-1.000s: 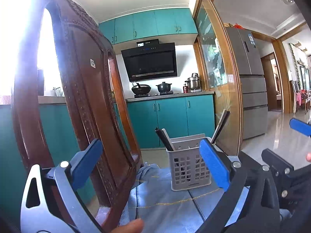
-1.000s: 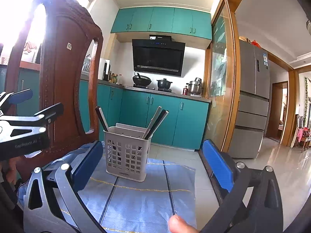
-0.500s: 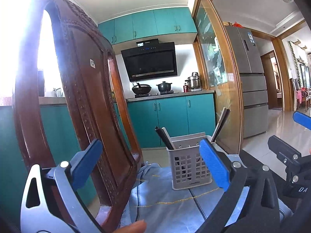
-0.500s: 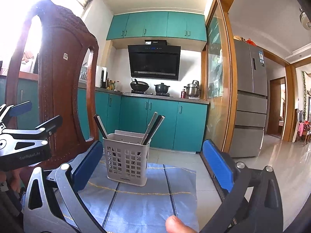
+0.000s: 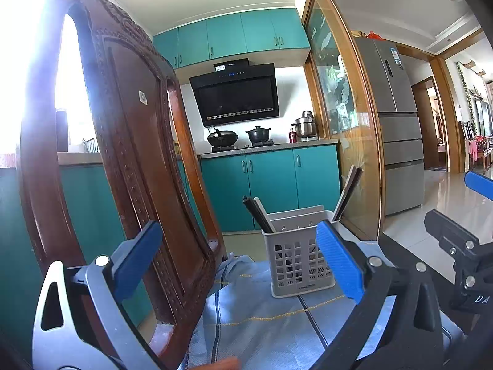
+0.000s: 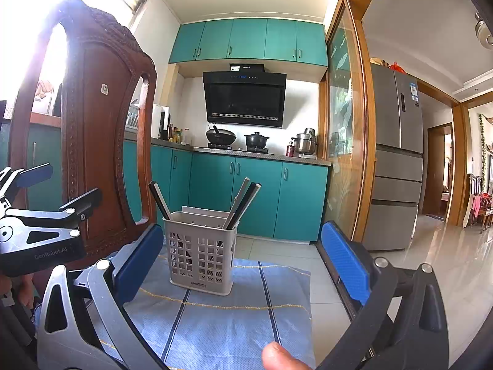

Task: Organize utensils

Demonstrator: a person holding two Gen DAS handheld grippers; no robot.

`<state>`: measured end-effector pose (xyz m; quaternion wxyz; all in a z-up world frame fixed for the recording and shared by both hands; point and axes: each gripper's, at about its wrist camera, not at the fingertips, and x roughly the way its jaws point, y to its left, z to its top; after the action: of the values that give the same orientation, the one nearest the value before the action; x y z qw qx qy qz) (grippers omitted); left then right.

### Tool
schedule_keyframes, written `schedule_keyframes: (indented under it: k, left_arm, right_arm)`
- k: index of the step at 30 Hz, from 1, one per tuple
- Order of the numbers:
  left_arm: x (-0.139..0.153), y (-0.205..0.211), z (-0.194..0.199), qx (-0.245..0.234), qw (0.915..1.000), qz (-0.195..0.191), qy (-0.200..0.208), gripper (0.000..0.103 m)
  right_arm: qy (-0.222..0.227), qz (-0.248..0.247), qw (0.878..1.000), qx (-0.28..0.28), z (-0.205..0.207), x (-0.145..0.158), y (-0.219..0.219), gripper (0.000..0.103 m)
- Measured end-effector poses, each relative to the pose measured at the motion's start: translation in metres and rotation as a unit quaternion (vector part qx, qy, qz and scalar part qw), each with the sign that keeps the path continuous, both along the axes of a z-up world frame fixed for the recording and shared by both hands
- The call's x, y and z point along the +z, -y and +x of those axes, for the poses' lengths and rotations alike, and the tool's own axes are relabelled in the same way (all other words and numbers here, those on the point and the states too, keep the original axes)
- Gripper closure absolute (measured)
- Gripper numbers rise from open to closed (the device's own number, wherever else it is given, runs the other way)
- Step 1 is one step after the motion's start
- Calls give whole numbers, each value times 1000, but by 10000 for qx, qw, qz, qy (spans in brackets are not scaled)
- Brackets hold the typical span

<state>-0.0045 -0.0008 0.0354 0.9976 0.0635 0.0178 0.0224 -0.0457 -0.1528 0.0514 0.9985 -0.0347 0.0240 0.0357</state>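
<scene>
Utensil caddy (image 6: pixel 200 256) stands upright on blue cloth (image 6: pixel 228 317), chair back (image 6: pixel 92 129) left of caddy. Utensils (image 6: pixel 243 203) lean in caddy, handles up. Right gripper (image 6: pixel 240 271) wide open, empty, caddy dead ahead, probably nearer; left gripper (image 5: pixel 237 262) open, empty, caddy ahead-right.

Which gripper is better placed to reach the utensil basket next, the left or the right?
Probably the right gripper: it is open and the grey utensil basket sits straight ahead between its fingers. For the left gripper, also open, the basket is off toward its right finger, with the wooden chair crowding it.
</scene>
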Motion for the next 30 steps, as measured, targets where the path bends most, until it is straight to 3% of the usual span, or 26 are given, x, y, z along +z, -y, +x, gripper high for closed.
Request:
schedule_keyframes:
  k: [30]
  left_arm:
    - [-2,-1,1,38,9999,-75,-118,3]
  right_arm:
    - [-19,-129,9999,-6,-1,-3,-1,3]
